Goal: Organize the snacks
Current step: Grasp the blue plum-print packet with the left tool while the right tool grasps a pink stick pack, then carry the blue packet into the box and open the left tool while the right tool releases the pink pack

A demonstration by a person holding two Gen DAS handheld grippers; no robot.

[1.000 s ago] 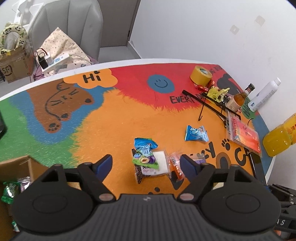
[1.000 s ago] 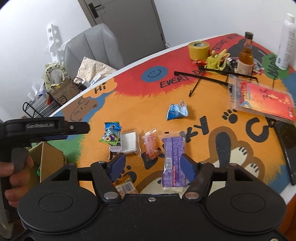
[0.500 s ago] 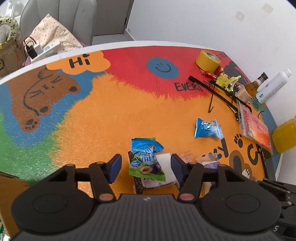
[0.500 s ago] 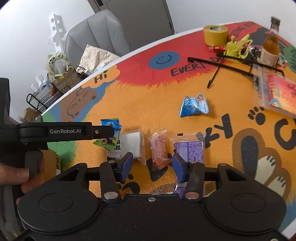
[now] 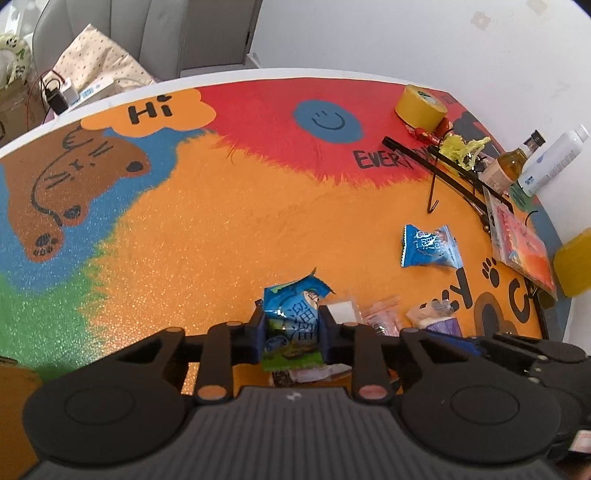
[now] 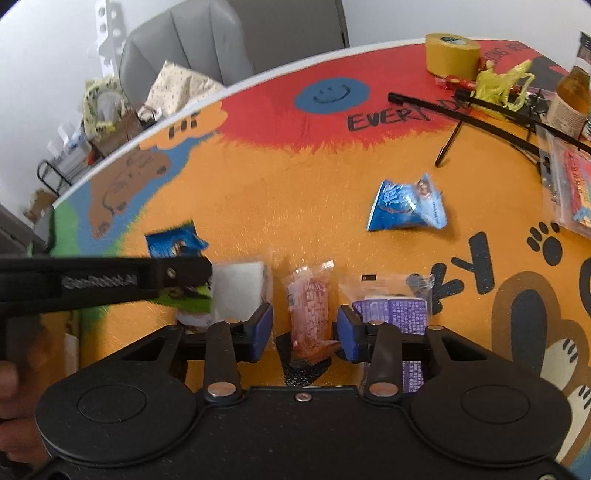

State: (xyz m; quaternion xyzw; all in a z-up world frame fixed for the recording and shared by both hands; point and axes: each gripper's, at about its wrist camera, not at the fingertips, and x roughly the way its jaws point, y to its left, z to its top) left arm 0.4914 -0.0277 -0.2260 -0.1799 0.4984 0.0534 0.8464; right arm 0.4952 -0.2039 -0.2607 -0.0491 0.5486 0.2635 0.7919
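Several snack packets lie in a row on the colourful table (image 5: 221, 229). My left gripper (image 5: 292, 330) points down at a blue and green packet (image 5: 291, 306); its jaws are closing and both pads press the packet's crumpled sides. The same packet (image 6: 173, 245) shows in the right wrist view under the left gripper's black arm. My right gripper (image 6: 306, 330) straddles an orange-red packet (image 6: 309, 302), jaws closing, with a sliver of table still showing beside the left pad. A white packet (image 6: 240, 291) and a purple packet (image 6: 395, 314) flank it. A blue packet (image 6: 406, 205) lies farther out.
At the far right stand a yellow tape roll (image 5: 420, 107), a brown bottle (image 5: 511, 162), a white bottle (image 5: 550, 162), a black hanger (image 5: 443, 166) and a red booklet in plastic (image 5: 521, 240). A cardboard box (image 5: 14, 376) sits at the near left. A grey chair (image 5: 147, 33) stands beyond the table.
Both grippers have sunk toward the snack row and their jaws have narrowed. The left one has closed onto the blue and green packet; the right one has come down around the orange-red packet.
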